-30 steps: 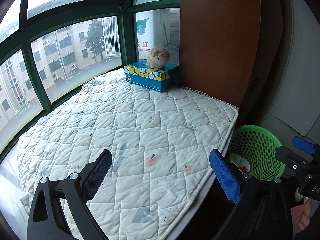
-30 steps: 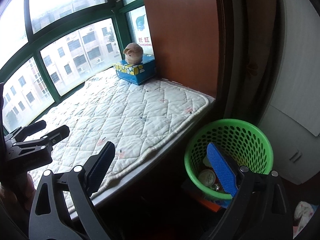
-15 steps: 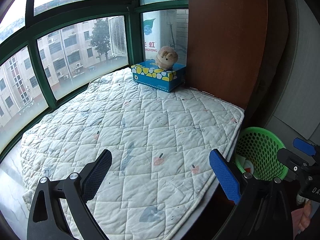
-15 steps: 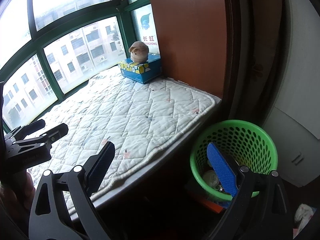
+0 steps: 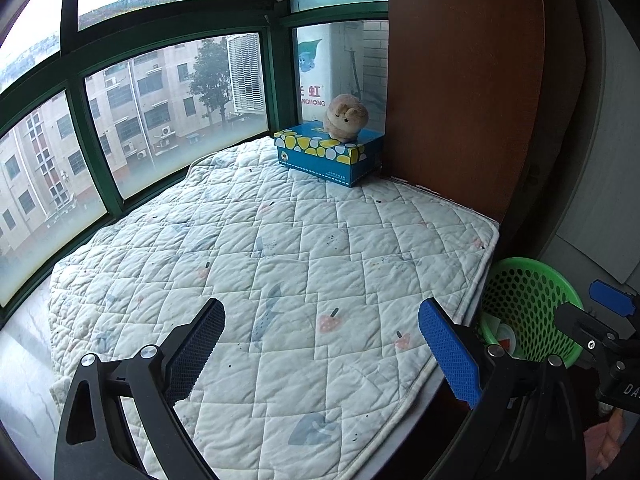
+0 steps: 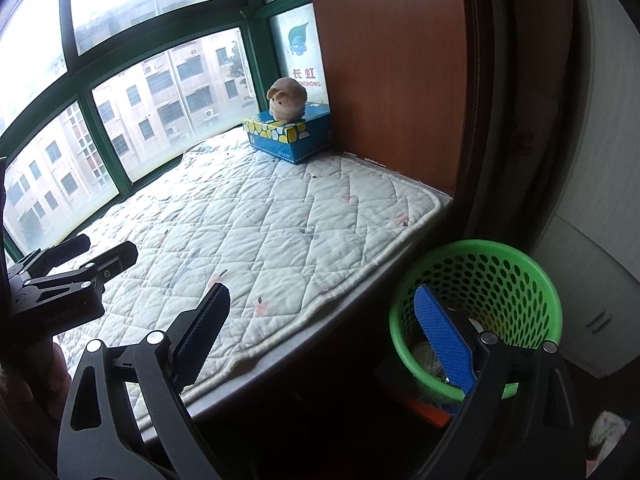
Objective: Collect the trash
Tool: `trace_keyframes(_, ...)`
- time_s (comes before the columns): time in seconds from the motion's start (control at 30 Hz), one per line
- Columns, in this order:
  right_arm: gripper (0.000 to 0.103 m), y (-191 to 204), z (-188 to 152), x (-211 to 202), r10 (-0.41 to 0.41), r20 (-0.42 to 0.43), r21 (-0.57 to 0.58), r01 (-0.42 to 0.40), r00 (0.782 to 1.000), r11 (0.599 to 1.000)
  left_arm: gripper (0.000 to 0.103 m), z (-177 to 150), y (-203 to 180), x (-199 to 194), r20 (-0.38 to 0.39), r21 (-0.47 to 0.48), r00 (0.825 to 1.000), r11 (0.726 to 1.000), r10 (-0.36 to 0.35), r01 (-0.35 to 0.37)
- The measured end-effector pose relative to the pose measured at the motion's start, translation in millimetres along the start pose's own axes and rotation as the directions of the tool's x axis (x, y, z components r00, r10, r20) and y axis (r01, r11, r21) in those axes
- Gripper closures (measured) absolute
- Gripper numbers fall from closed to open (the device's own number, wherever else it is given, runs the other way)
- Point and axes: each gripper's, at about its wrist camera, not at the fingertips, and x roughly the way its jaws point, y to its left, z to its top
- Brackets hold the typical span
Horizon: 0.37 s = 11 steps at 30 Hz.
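A green perforated trash basket stands on the floor beside the window seat, with some trash items in its bottom; it also shows in the left wrist view. My left gripper is open and empty above the quilted mat. My right gripper is open and empty, above the seat's edge and the basket's near rim. The left gripper also shows in the right wrist view, and the right one in the left wrist view.
A blue tissue box with a small plush toy on top sits at the far end of the mat, against a brown wooden panel. Green-framed windows curve round the far side. White cabinet at right.
Both grippers have drawn back and tilted a little, so the tissue box and basket sit slightly further right and lower in view. Both stay open and empty.
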Motion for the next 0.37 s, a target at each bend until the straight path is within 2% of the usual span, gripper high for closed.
trace_keyframes(0.37,0.010,-1.4,-1.6,3.0,0.006,-0.008,0.007,-0.006,1.000,1.000,0.008,0.2,0.5,2.4,-0.018,-0.012,1.000,1.000,-0.014,0.014)
